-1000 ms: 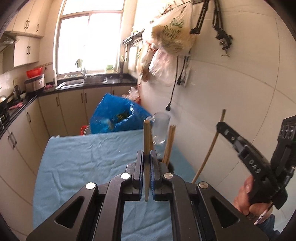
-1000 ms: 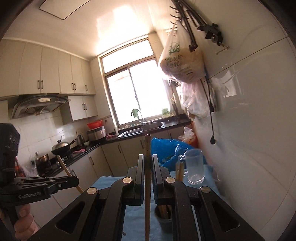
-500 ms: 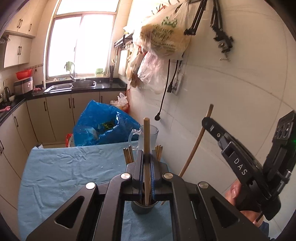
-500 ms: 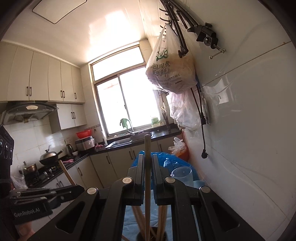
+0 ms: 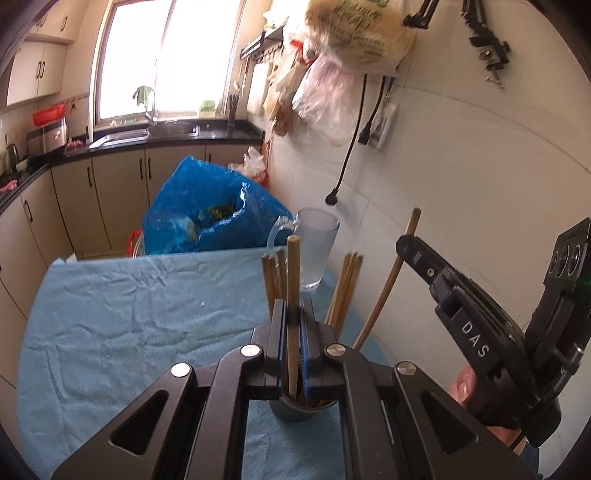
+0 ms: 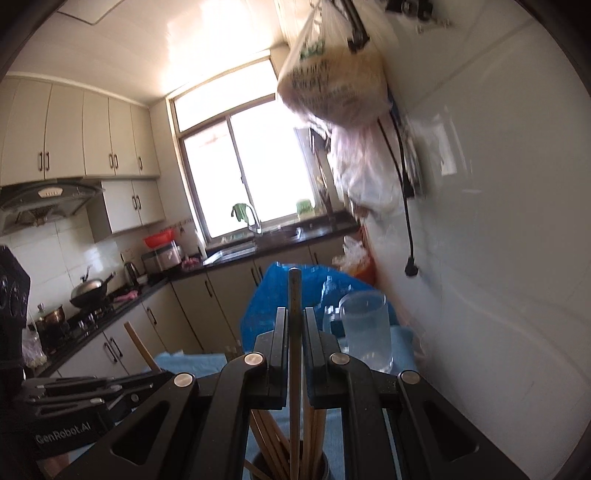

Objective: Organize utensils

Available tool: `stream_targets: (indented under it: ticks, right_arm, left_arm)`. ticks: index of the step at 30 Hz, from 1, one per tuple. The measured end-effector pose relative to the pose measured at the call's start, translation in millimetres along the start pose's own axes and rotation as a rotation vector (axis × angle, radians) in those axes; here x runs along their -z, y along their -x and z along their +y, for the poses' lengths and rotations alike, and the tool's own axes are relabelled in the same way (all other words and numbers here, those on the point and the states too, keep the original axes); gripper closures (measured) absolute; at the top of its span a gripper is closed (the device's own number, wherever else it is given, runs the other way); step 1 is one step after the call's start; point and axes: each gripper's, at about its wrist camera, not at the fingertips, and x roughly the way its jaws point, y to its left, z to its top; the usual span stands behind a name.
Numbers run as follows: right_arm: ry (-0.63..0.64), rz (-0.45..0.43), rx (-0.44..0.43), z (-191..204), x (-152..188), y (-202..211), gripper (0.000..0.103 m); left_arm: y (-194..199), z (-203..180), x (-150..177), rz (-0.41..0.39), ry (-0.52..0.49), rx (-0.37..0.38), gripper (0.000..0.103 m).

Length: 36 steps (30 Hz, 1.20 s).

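Observation:
My left gripper (image 5: 293, 306) is shut on an upright wooden chopstick (image 5: 293, 266). Its lower end reaches into a dark cup (image 5: 291, 411) on the blue cloth. Several more chopsticks (image 5: 347, 284) lean in that cup. To the right, my right gripper (image 5: 406, 245) is shut on a second chopstick (image 5: 384, 299), tilted beside the cup. In the right wrist view that gripper (image 6: 294, 314) clamps its chopstick (image 6: 294, 291) just above the cup (image 6: 258, 465). The left gripper (image 6: 162, 376) sits at lower left.
A frosted glass mug (image 5: 317, 251) stands behind the cup, near the white tiled wall (image 5: 461, 184). A blue plastic bag (image 5: 207, 206) sits past the table's far edge. A blue cloth (image 5: 122, 314) covers the table. Bags (image 5: 354, 33) and a cord hang on the wall.
Both grippers have come forward and down towards the cup. It now sits right under their jaws, and the left chopstick's lower end has gone into it. Both grips are unchanged.

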Motion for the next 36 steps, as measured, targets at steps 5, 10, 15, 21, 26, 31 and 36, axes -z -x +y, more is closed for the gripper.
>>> stream_targets:
  ticks: [5, 10, 15, 21, 26, 31, 36]
  right_arm:
    - [-0.022, 0.074, -0.002, -8, 19, -14, 0.095]
    - [-0.034, 0.125, 0.005, -13, 33, -22, 0.094]
    - [-0.044, 0.153, 0.017, -18, 39, -26, 0.094]
    - [-0.04, 0.143, 0.015, -15, 34, -11, 0.063]
    - [-0.02, 0.103, 0.023, -9, 28, 16, 0.047]
    - [0.008, 0.075, 0.066, 3, 32, 48, 0.017]
    - [0.02, 0.075, 0.111, 10, 42, 70, 0.007]
  left_arm:
    - [-17, 6, 13, 0.049, 0.019, 0.012, 0.097]
    - [-28, 10, 19, 0.071, 0.025, 0.008, 0.097]
    - [-33, 13, 21, 0.086, 0.03, 0.006, 0.093]
    - [-17, 12, 22, 0.044, 0.029, -0.009, 0.066]
    - [8, 11, 24, -0.001, 0.032, -0.039, 0.046]
    - [51, 15, 38, -0.099, 0.023, -0.145, 0.022]
    - [77, 19, 58, -0.119, 0.016, -0.193, 0.017]
